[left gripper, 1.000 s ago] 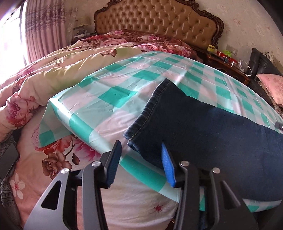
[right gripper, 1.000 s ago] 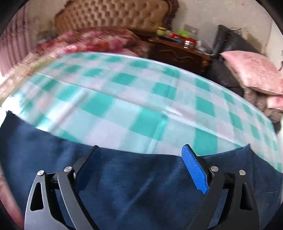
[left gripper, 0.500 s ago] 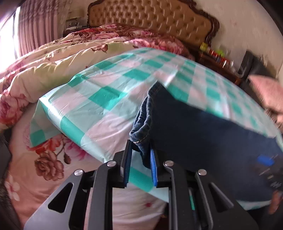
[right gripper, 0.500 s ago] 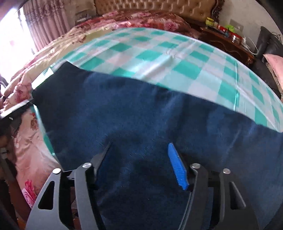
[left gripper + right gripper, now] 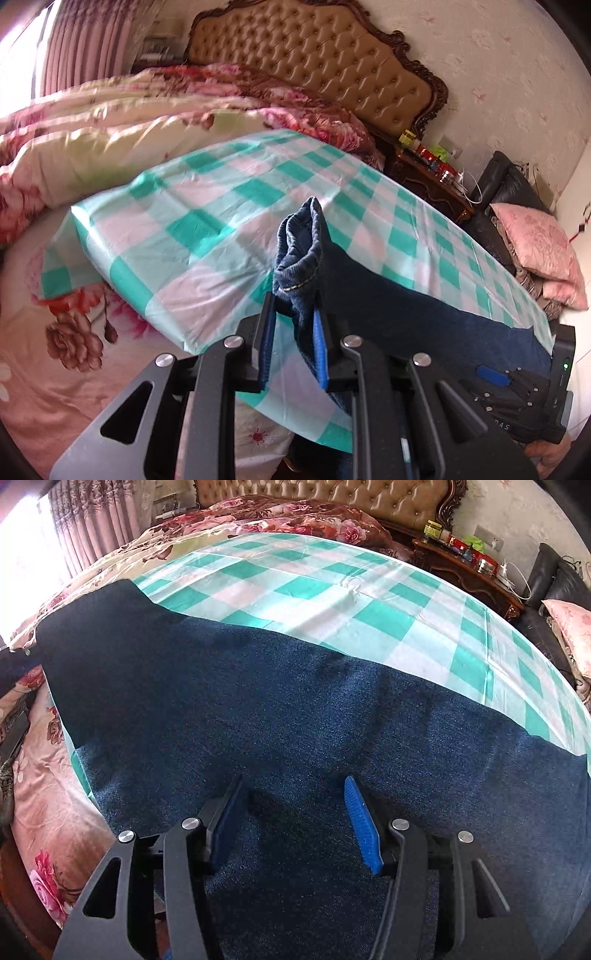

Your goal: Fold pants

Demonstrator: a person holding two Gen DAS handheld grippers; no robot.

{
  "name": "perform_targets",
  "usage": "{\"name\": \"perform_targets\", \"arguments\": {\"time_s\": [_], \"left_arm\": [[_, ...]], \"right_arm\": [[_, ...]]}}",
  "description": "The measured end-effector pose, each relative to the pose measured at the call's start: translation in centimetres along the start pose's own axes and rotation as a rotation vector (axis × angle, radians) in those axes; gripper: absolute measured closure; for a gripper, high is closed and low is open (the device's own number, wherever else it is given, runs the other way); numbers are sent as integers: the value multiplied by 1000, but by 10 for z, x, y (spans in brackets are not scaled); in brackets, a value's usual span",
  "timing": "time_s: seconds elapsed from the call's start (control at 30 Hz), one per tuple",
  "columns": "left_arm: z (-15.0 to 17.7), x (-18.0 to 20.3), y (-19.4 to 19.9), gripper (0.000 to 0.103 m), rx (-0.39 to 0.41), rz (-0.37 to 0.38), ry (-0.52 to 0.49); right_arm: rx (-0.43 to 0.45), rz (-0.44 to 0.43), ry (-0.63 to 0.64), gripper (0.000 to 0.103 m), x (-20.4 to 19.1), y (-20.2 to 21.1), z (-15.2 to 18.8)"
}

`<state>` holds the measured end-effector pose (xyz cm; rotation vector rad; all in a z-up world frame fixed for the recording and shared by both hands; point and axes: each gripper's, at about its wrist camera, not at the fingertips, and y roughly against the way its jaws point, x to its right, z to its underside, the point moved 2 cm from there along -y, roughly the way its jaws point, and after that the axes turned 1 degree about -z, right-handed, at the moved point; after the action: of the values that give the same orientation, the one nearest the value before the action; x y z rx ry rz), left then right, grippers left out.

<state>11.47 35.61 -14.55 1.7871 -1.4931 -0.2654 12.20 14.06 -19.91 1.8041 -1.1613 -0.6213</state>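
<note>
The left gripper [image 5: 291, 332] is clamped at lower centre of its view, angled downward; the right gripper [image 5: 291, 819], jaws half-closed, points steeply down.

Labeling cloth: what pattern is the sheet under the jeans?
Teal-and-white check sheet; clearest in the right wrist view.

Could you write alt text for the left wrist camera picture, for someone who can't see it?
The left claw is pinching the hem end of dark blue jeans, lifting it off a green-and-white checked sheet spread on a bed. Behind are a floral quilt, a tufted headboard and a cluttered nightstand; the right claw's body shows at lower right.
</note>
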Motion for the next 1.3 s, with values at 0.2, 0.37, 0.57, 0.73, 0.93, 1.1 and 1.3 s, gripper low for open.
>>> {"name": "perform_targets", "arguments": {"time_s": [0.2,0.37,0.57,0.73,0.93,1.1,1.3], "left_arm": [[-7,77,39,85,108,-121,-265],[19,179,65,84,207,-168,-553],[129,310,65,84,269,-146,-918],[239,359,32,82,189,-113,-1168],[251,350,20,63,171,-159,-1172],[245,348,16,53,179,-143,-1206],[235,347,12,86,124,2,-1145]], "right_arm": [[33,-72,-132,40,32,21,1],[72,-87,-362,38,102,53,12],[95,-83,-642,38,195,87,63],[51,-51,-784,37,243,96,117],[17,-81,-796,36,248,94,135],[-10,-194,-765,36,236,88,127],[-52,-384,-777,25,218,84,113]]}}
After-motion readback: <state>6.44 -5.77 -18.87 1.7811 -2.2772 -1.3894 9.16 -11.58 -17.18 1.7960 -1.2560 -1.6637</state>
